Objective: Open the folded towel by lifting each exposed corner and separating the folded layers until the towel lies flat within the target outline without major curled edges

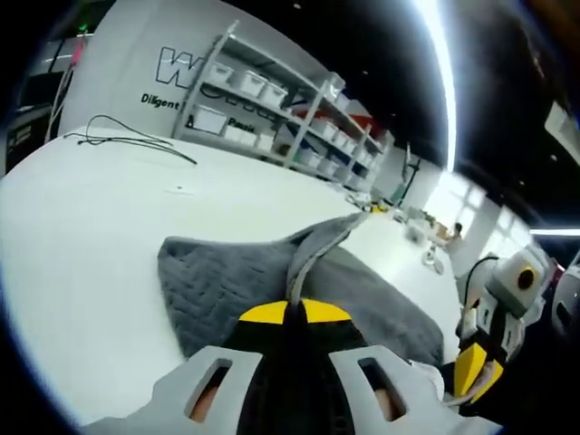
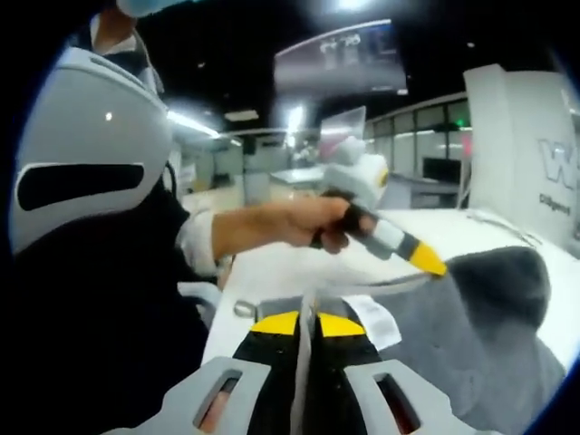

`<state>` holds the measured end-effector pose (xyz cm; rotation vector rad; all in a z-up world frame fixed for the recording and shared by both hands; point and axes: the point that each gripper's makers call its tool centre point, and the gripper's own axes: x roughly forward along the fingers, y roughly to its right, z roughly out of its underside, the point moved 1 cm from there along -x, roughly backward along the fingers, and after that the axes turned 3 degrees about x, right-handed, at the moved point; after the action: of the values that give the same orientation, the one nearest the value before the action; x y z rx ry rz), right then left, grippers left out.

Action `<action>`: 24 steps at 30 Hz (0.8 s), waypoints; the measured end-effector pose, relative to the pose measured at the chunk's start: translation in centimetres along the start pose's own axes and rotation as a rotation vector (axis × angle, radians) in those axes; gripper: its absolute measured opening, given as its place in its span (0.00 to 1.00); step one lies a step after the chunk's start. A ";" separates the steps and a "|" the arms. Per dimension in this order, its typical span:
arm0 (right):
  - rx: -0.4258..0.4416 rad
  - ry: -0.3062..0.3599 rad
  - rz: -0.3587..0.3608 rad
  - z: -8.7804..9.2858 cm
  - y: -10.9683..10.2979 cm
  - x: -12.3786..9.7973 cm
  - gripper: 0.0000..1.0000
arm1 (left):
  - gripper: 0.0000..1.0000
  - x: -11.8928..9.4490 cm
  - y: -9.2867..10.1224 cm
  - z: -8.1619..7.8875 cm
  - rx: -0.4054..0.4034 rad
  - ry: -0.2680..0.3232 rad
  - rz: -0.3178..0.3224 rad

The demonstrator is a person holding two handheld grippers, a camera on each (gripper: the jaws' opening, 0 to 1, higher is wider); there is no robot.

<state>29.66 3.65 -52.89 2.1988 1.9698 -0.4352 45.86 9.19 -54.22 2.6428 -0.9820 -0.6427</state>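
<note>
**Pinching the towel at two edges**

Looking along the left gripper (image 1: 292, 313), we see its yellow-tipped jaws pressed together on a raised fold of the grey towel (image 1: 227, 281), which peaks between them and slopes away onto the white counter (image 1: 82, 227). The rest of the quilted cloth lies spread over the counter just ahead of the jaws. A black cable (image 1: 127, 138) lies far back on the counter, and shelving (image 1: 272, 109) with white bins stands behind it. The right gripper (image 1: 476, 372) shows at the lower right edge.

In the right gripper view, we see the right gripper (image 2: 308, 324) also closed, clamping the towel's hem beside a white label (image 2: 370, 319). Across from it a hand (image 2: 313, 222) holds the left gripper, its yellow tip touching the lifted towel edge.
</note>
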 end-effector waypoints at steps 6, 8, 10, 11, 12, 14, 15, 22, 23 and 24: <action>-0.004 -0.007 -0.030 0.3 -0.4 1.4 0.03 | 0.03 -0.7 -1.2 0.2 -0.007 0.004 -0.023; -0.004 -0.008 -0.034 0.3 -0.5 1.6 0.03 | 0.03 -0.8 -1.5 0.2 -0.011 0.005 -0.027; -0.003 -0.009 -0.042 0.3 -0.5 2.0 0.03 | 0.03 -1.0 -1.7 0.2 -0.015 0.008 -0.032; -0.003 -0.009 -0.045 0.3 -0.6 2.1 0.03 | 0.03 -1.1 -1.9 0.2 -0.016 0.009 -0.034; -0.004 -0.009 -0.049 0.3 -0.6 2.2 0.03 | 0.03 -1.2 -2.0 0.2 -0.018 0.010 -0.036; -0.005 -0.013 -0.057 0.3 -0.8 2.4 0.03 | 0.03 -1.3 -2.1 0.2 -0.020 0.012 -0.038; -0.006 -0.014 -0.058 0.3 -0.8 2.5 0.03 | 0.03 -1.4 -2.3 0.1 -0.020 0.014 -0.041; -0.014 -0.031 -0.078 0.5 -1.2 3.6 0.05 | 0.03 -2.1 -3.4 0.4 -0.032 0.015 -0.055; -0.016 -0.033 -0.082 0.6 -1.3 3.8 0.05 | 0.03 -2.1 -3.4 0.4 -0.033 0.015 -0.055; -0.019 -0.036 -0.086 0.6 -1.4 3.9 0.05 | 0.03 -2.1 -3.5 0.5 -0.034 0.013 -0.057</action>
<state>28.58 7.33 -54.61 2.0864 2.0466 -0.4631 46.12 13.15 -55.29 2.6501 -0.8877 -0.6476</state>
